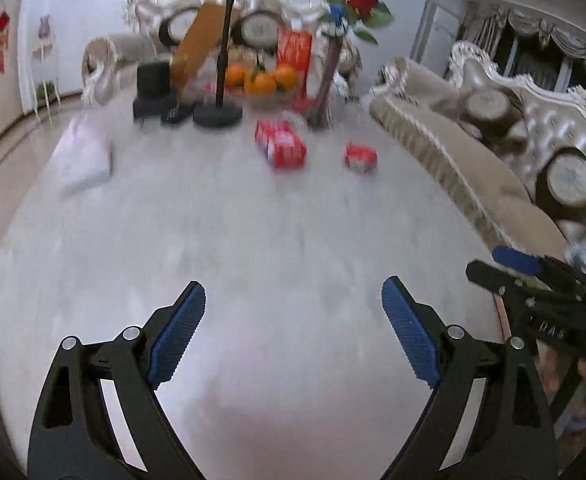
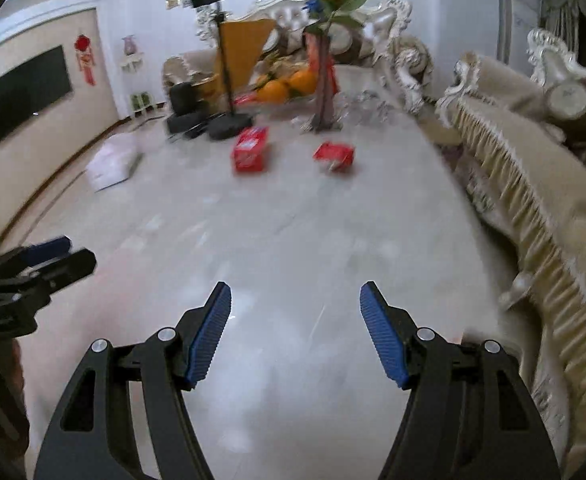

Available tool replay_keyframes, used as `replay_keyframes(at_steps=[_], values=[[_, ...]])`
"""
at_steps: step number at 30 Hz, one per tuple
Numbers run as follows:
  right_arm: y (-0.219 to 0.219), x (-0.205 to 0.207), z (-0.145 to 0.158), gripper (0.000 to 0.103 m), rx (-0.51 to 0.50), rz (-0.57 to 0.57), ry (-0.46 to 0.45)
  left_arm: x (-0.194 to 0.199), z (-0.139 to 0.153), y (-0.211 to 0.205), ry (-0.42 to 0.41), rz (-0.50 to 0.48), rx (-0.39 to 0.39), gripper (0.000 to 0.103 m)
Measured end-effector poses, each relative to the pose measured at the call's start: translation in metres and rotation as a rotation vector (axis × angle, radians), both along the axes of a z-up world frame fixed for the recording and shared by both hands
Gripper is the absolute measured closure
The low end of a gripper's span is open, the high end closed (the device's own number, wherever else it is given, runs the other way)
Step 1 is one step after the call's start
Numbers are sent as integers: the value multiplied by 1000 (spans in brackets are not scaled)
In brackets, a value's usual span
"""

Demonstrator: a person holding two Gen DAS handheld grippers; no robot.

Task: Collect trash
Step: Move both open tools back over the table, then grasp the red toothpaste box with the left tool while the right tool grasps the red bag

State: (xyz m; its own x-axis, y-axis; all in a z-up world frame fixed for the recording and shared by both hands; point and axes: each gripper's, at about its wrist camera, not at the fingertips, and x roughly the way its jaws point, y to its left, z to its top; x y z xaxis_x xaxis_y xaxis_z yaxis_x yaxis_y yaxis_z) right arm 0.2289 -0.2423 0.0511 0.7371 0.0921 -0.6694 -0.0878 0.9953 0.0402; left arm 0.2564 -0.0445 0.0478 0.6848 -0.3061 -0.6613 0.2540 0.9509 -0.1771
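Both views are smeared with motion blur, so fine detail is doubtful. The left gripper (image 1: 293,320) hangs over a bare stretch of the pale bench (image 1: 233,220) with its jaws spread wide and nothing between them; the right gripper (image 2: 295,324) is likewise wide open and empty, just beside the left one.

The likely trash lies well ahead of both: a larger red packet (image 1: 280,148) near the middle of the bench and a smaller red packet (image 1: 360,157) to its right, apart from each other. Whether they are empty wrappers or full boxes cannot be told. Just behind them stand a tall vase (image 1: 327,84) holding red flowers, a black stand (image 1: 217,114) on a round base, and a pile of oranges (image 1: 261,78). A white bag or box (image 1: 83,156) lies off to the left.

The reach has not yet closed on anything. The main risk, as I judge it, is the vase: it is narrow, top-heavy and near the smaller red packet, so an overshooting reach or a swinging wrist could topple it. A thin, flattened packet may also slide away on the smooth surface if the jaws come down at a slant, or be pinched only at a corner and drop. Two grippers working this near could also knock together
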Motion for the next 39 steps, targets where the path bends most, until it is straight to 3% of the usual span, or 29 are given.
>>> replay_keyframes(at_steps=[3, 11, 17, 25, 32, 36, 38, 39], values=[[-8, 45, 1, 39, -7, -38, 11, 47, 1, -23, -34, 32, 24, 15], [-29, 150, -10, 39, 53, -131, 82, 158, -12, -63, -6, 80, 110, 15], [-28, 198, -23, 39, 49, -161, 115, 222, -28, -90, 45, 97, 158, 15], [-31, 237, -45, 35, 17, -185, 170, 266, -48, -89, 115, 143, 142, 15], [-30, 246, -52, 35, 4, -190, 173, 279, -58, -92, 115, 152, 174, 15], [-29, 250, -57, 35, -2, -179, 189, 284, -69, -91, 163, 157, 186, 15], [-28, 251, -60, 38, -9, -169, 197, 283, -68, -87, 157, 156, 158, 15], [-25, 250, -60, 55, -41, -168, 183, 283, -68, -85, 155, 152, 143, 22]])
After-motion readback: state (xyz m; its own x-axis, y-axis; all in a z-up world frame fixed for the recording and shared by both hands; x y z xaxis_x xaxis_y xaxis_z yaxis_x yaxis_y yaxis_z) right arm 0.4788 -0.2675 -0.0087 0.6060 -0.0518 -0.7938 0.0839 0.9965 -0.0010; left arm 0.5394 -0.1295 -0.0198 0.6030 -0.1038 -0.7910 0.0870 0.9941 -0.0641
